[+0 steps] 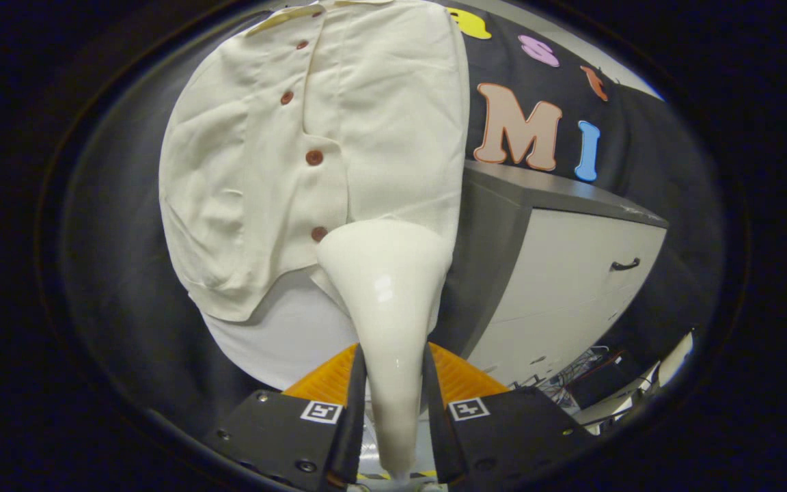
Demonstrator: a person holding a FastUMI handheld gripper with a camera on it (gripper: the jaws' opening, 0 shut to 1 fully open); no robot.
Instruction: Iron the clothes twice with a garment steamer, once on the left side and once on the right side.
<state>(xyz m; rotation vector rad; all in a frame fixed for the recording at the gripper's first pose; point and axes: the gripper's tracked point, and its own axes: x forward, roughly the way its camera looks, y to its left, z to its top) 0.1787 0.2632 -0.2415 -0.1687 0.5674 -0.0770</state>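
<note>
Cream cloth hangs ahead of me: a buttoned shirt [311, 137] on the booth's dark wall, its front placket running down with four reddish-brown buttons [313, 157] in a line. Below its hem a white board or pad [284, 335] shows behind it, rounded at the bottom.

My claw [393, 410] is closed on the garment steamer [387, 294], a glossy white body that narrows where my two fingers [356, 396] press on it from either side and flares into a broad head beyond them. That head meets the shirt near its lower hem, on the panel just to the right of the button line, beside the lowest button. Whether the head truly presses into the fabric or only sits just off it, I cannot tell.

Off to the right of the shirt stands a cabinet [571, 273] with a dark top and pale drawer fronts, one with a dark handle [624, 264]. Low beside it lies a tangle of cables [571, 376].
</note>
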